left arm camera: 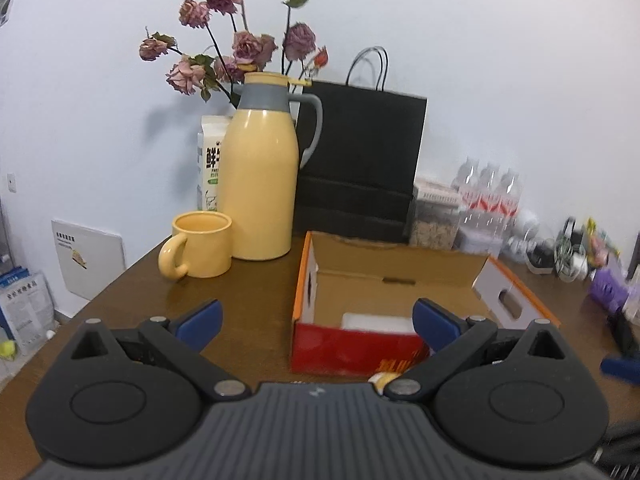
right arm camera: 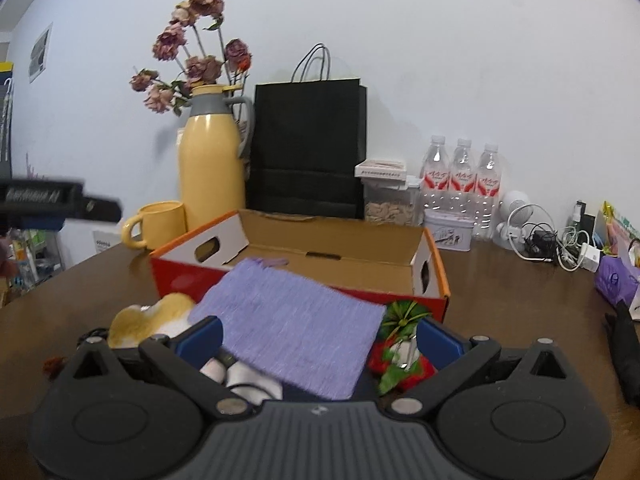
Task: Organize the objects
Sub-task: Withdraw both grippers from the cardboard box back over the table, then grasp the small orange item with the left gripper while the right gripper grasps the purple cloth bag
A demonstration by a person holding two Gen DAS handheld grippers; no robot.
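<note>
An open cardboard box point(left arm camera: 400, 292) with a red front and orange rim stands on the brown table; a white item point(left arm camera: 376, 322) lies inside it. My left gripper point(left arm camera: 318, 326) hangs open just before the box's near left corner, nothing between its blue pads. In the right wrist view the same box point(right arm camera: 336, 240) is ahead. A purple knitted cloth point(right arm camera: 292, 328) lies tilted against its front wall, between the spread fingers of my right gripper point(right arm camera: 320, 340), which is open. Under and beside the cloth sit a yellow-white plush point(right arm camera: 148, 316), white rolls point(right arm camera: 244, 376) and a red-green strawberry toy point(right arm camera: 400, 348).
A yellow mug point(left arm camera: 202, 244), yellow thermos jug point(left arm camera: 260, 176), milk carton and dried roses stand at the back left, a black paper bag point(left arm camera: 360, 160) behind the box. Water bottles point(right arm camera: 462, 176), a tin, cables point(right arm camera: 548, 240) and a purple pack point(right arm camera: 616, 280) fill the right side.
</note>
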